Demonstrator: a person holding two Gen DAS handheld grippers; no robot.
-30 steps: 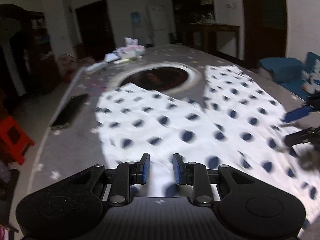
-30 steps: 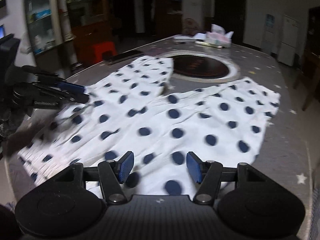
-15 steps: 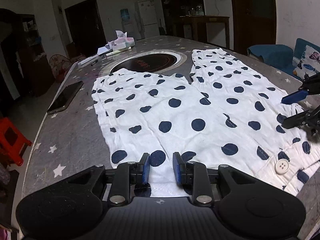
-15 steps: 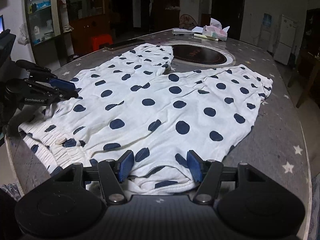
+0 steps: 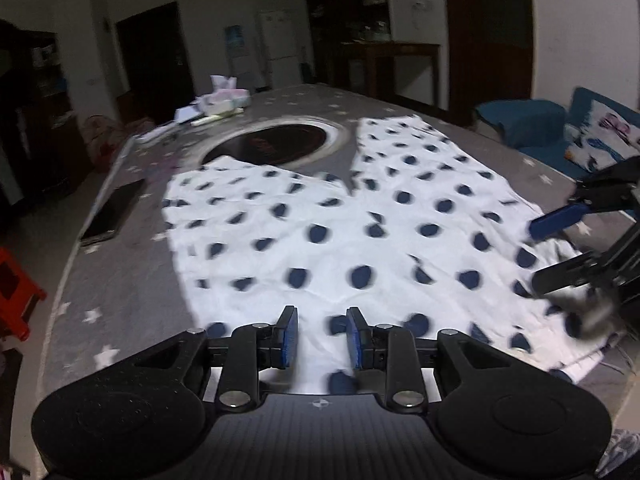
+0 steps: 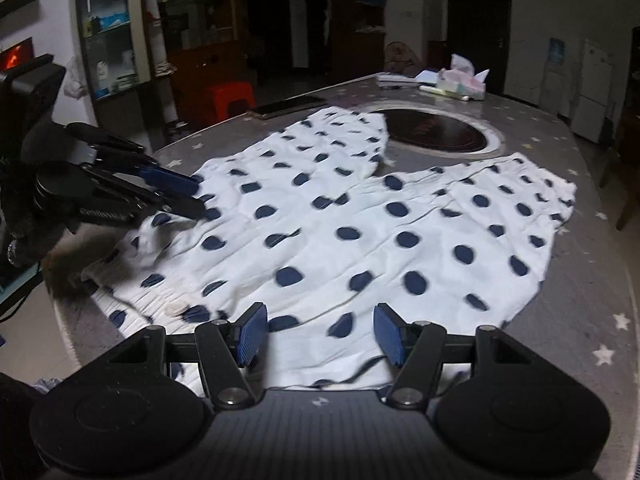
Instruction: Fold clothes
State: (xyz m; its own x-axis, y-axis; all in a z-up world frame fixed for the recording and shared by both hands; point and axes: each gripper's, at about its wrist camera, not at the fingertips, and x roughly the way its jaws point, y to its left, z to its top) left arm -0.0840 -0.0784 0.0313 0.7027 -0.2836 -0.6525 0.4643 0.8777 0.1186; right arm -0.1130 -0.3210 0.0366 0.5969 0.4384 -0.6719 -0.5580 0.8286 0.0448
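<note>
White shorts with dark blue dots point(image 5: 360, 232) lie spread flat on the grey star-patterned table point(image 5: 120, 280), legs pointing away toward the round hob. They also show in the right wrist view point(image 6: 360, 232). My left gripper point(image 5: 322, 338) is open just above the waistband's left end, with cloth between and under its pads. My right gripper point(image 6: 318, 334) is open wide over the waistband's other end. Each gripper shows in the other's view: the right gripper at the right edge point(image 5: 560, 248), the left gripper at the left point(image 6: 176, 192), both low over the waistband corners.
A round black hob point(image 5: 280, 144) is set in the table beyond the shorts. A dark phone point(image 5: 112, 212) lies near the left table edge. A tissue box and papers point(image 5: 224, 98) sit at the far end. A red stool point(image 5: 12, 288) stands beside the table.
Both grippers have shifted slightly at the waistband and both views are blurred by motion. The waistband corners look lifted and rumpled under the grippers. The jaws stay open.
</note>
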